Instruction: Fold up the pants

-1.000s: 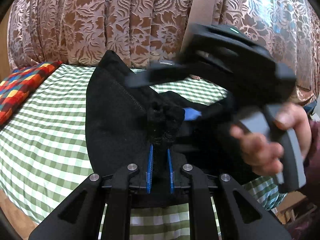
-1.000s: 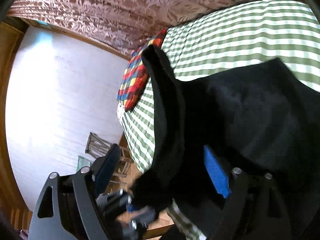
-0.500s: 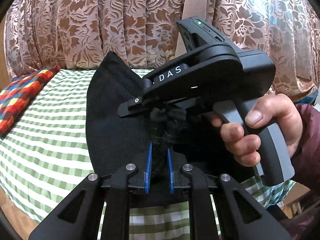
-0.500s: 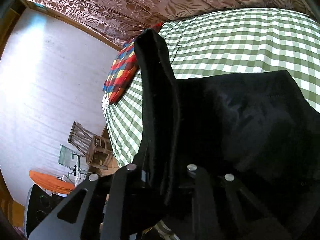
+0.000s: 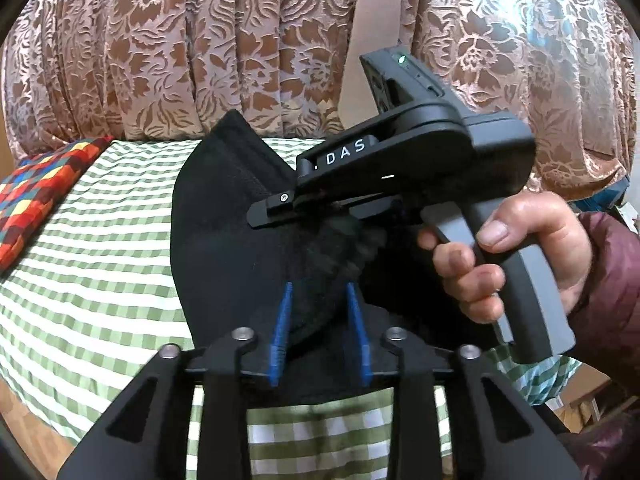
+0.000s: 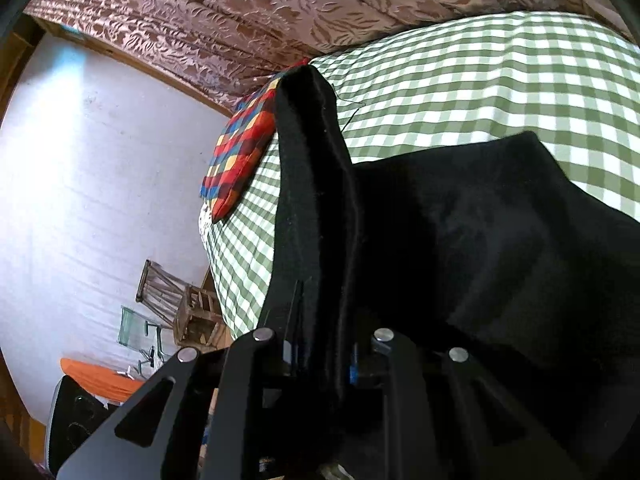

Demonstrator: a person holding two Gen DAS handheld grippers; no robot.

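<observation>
My left claw (image 5: 320, 300) has just been opening: its blue pads (image 5: 282, 320) now stand apart with a bunched wad of the black pants (image 5: 224, 248) between them, and I cannot tell whether the pads still press on the cloth. My right claw (image 6: 320, 344) is clamped on a thick folded edge of the same pants (image 6: 500, 248), the cloth rising between its black fingers (image 6: 248, 364) as a tall upright ridge. In the left view my right claw (image 5: 272, 210) reaches in just above the bunch that sits between my left pads, with my right hand (image 5: 516, 256) wrapped round its grey handle and a dark red sleeve (image 5: 612, 280) behind it. The pants are lifted at this end and drape down onto the bed (image 5: 92, 248) with its green checked sheet. A red, blue and yellow checked pillow (image 5: 36, 192) lies on the bed, apart from the pants, and a floral curtain (image 5: 200, 48) hangs behind it.
</observation>
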